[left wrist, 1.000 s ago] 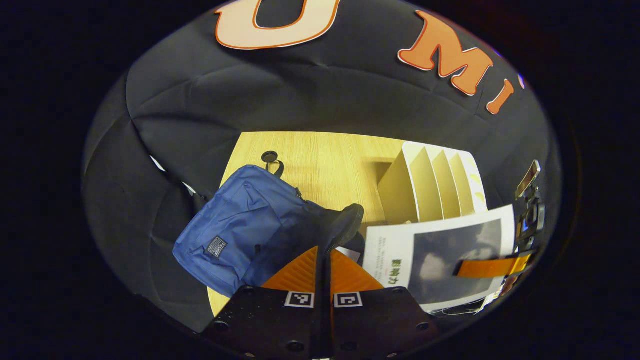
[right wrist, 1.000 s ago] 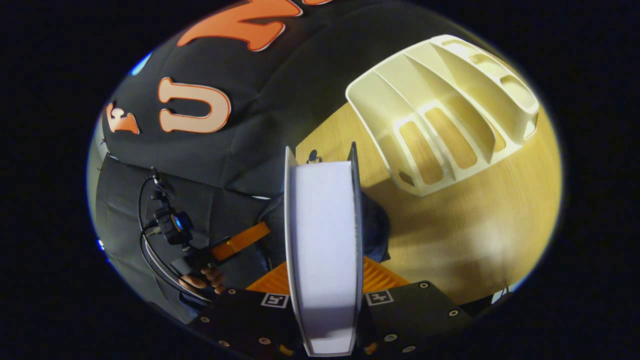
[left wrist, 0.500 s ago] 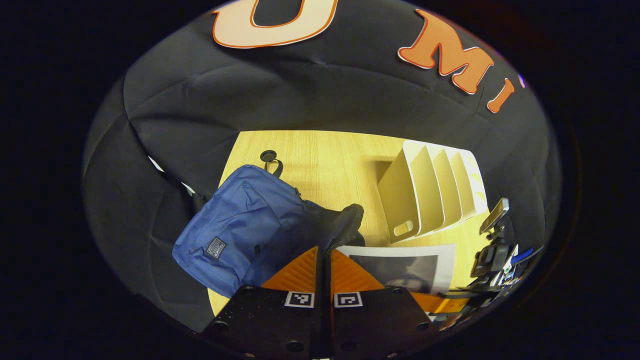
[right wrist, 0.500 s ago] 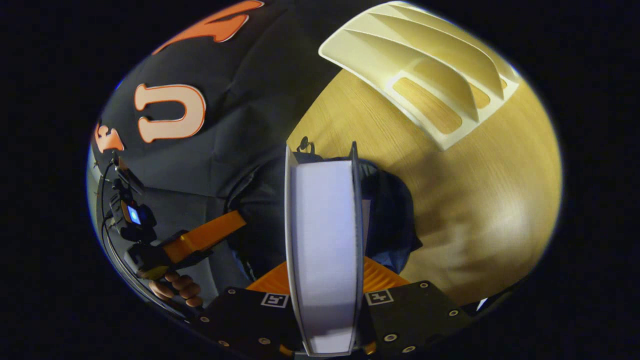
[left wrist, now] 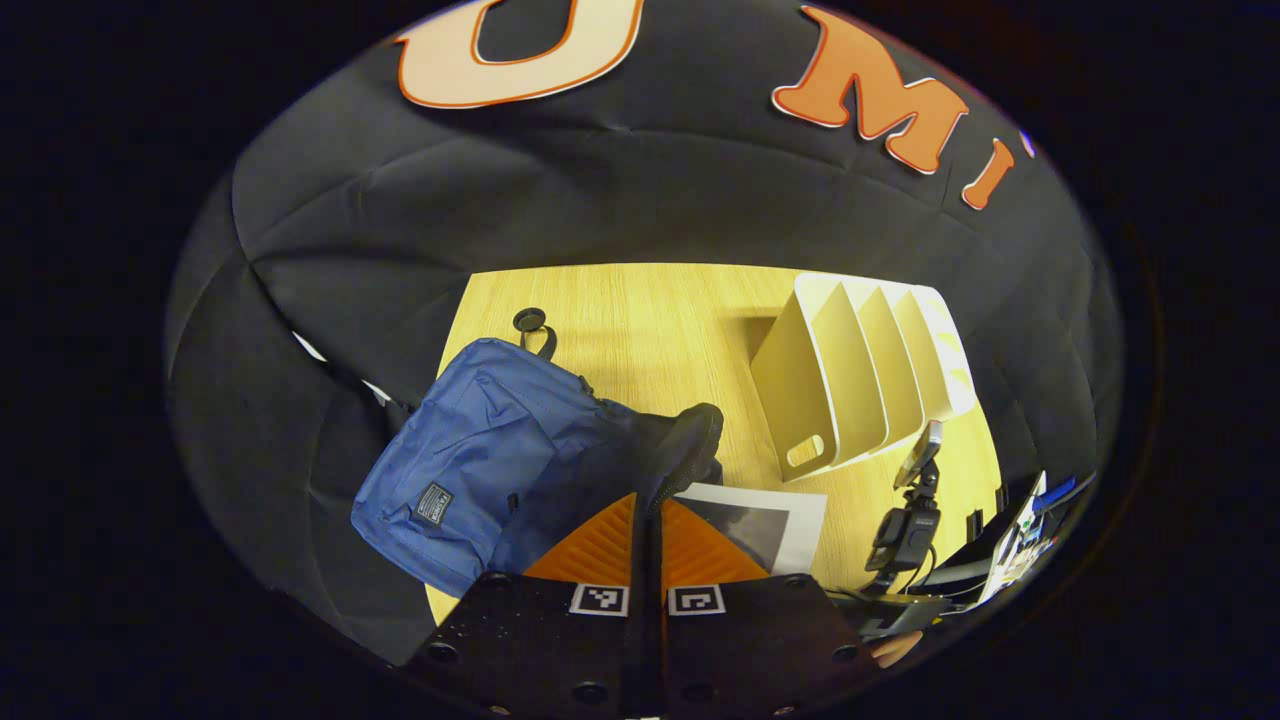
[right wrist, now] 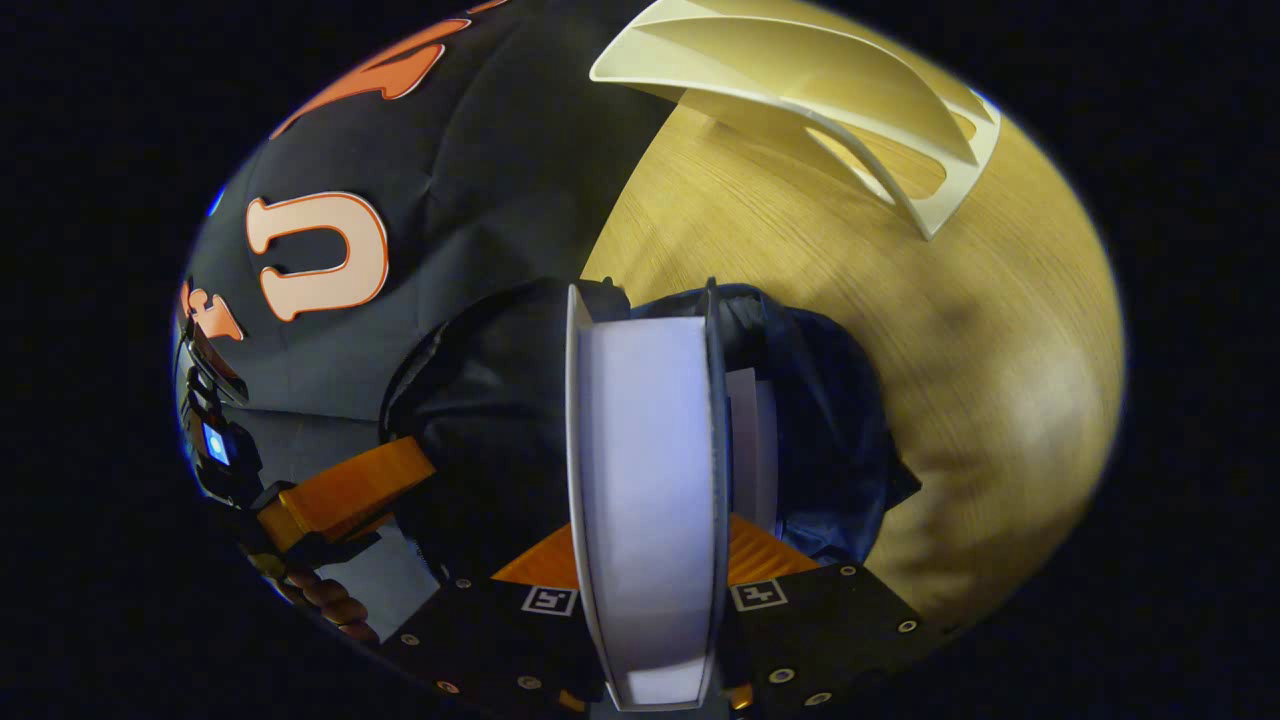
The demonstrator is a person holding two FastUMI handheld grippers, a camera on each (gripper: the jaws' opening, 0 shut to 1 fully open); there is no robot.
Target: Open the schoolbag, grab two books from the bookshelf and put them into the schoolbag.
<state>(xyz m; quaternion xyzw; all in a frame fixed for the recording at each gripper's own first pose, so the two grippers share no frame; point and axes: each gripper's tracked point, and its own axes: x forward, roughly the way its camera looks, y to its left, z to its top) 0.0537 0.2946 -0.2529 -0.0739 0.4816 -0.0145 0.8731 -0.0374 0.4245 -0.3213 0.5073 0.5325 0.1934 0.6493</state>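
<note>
right gripper view: right gripper [right wrist: 647,560] clamps a book [right wrist: 645,480] edge-on, over the open bag [right wrist: 820,420]; another book [right wrist: 755,440] inside. left gripper view: left gripper [left wrist: 648,530] pinches the bag's rim; shelf [left wrist: 850,370] on table [left wrist: 640,320].

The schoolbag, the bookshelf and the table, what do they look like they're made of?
Schoolbag: blue woven fabric, probably nylon or polyester; matte, creased, with a sewn patch.
Bookshelf: cream moulded plastic, by its smooth thin dividers and cut-out slots.
Table: pale wood or wood-look laminate; fine straight grain and slight sheen. I cannot tell which.
</note>
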